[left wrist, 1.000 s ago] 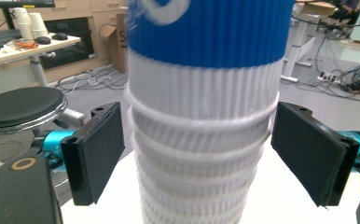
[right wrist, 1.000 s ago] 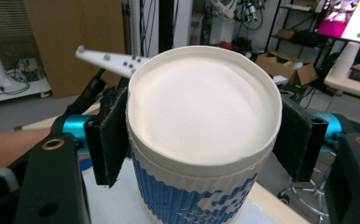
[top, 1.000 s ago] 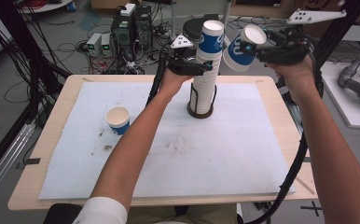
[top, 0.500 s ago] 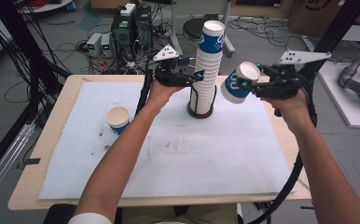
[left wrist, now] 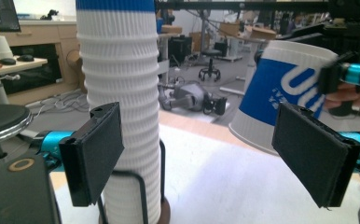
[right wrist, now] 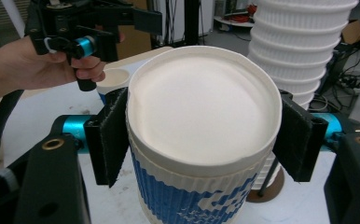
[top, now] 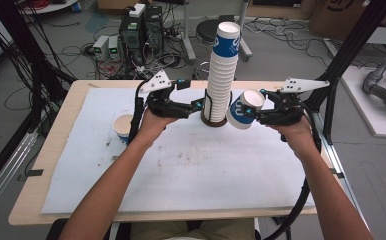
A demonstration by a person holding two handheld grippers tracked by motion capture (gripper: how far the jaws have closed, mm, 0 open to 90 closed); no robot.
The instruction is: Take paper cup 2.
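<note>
High view: a single paper cup (top: 244, 108) is held tilted above the counter (top: 191, 165) by the right gripper (top: 261, 112), jaws clamped on it, just beside the cup stack (top: 222, 75). The left gripper (top: 197, 105) waits with jaws spread beside the stack's base. Setting the cup down upright appears to be next. Right gripper view reveals a second cup (right wrist: 115, 80) standing behind.

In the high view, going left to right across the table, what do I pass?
Lone paper cup → left gripper, open beside the stack → tall cup stack in its holder → blue-and-white cup, tilted → right gripper clamped on it.
</note>
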